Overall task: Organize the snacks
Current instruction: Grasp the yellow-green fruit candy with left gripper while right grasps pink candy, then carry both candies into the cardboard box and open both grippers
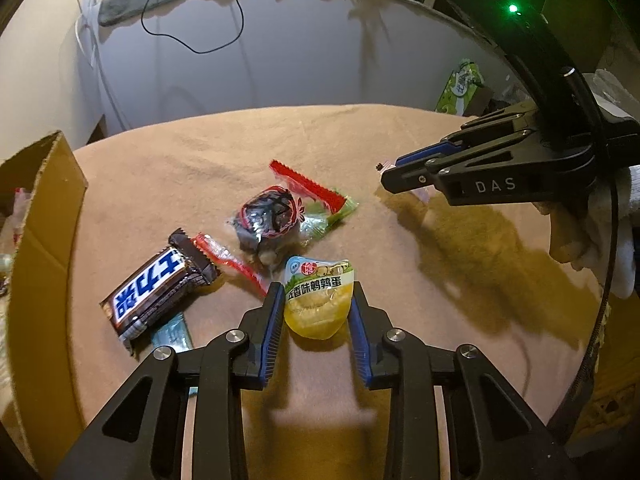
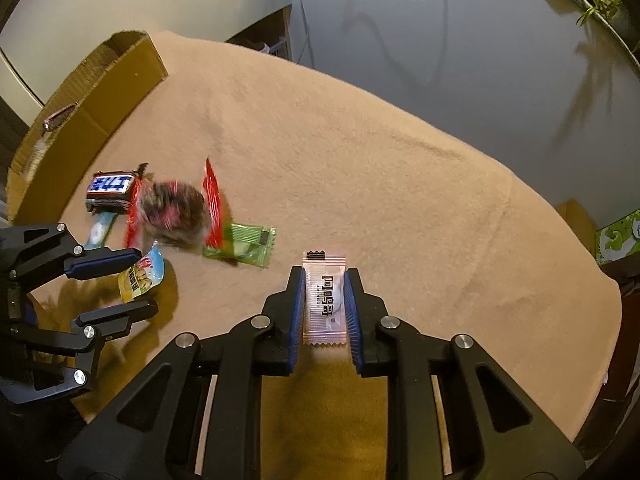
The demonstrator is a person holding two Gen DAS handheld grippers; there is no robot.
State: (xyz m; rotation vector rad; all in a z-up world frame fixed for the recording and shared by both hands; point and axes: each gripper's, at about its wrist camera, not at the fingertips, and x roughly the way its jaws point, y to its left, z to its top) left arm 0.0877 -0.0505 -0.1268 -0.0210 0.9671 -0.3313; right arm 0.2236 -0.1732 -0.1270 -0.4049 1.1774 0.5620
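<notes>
A small yellow quail-egg packet [image 1: 318,300], glossy film with a pale blue printed top, lay on the tan fleecy cloth [image 1: 200,160] between the blue ribbed pads [image 1: 272,328] of the left gripper [image 1: 316,300]; its jaws stood partly open, flanking the packet closely, though whether they touched it could not be told. Beside it lay a brown chocolate bar [image 1: 156,292] in a shiny wrapper with white lettering on blue, a clear crinkled pouch with red serrated ends [image 1: 268,216] holding something dark and lumpy, a green sachet [image 2: 244,242], and a flat pale blue packet [image 1: 172,330] partly under the bar. Well apart on the cloth, a translucent pink-striped candy sachet [image 2: 325,300] with zigzag ends sat lengthwise in the right gripper [image 2: 324,300], whose jaws were drawn narrow with the pads against its long edges. An open corrugated cardboard box [image 1: 44,200] stood at the left edge of the cloth, some wrappers showing inside. A black cable [image 1: 192,20] hung against the grey wall behind.
</notes>
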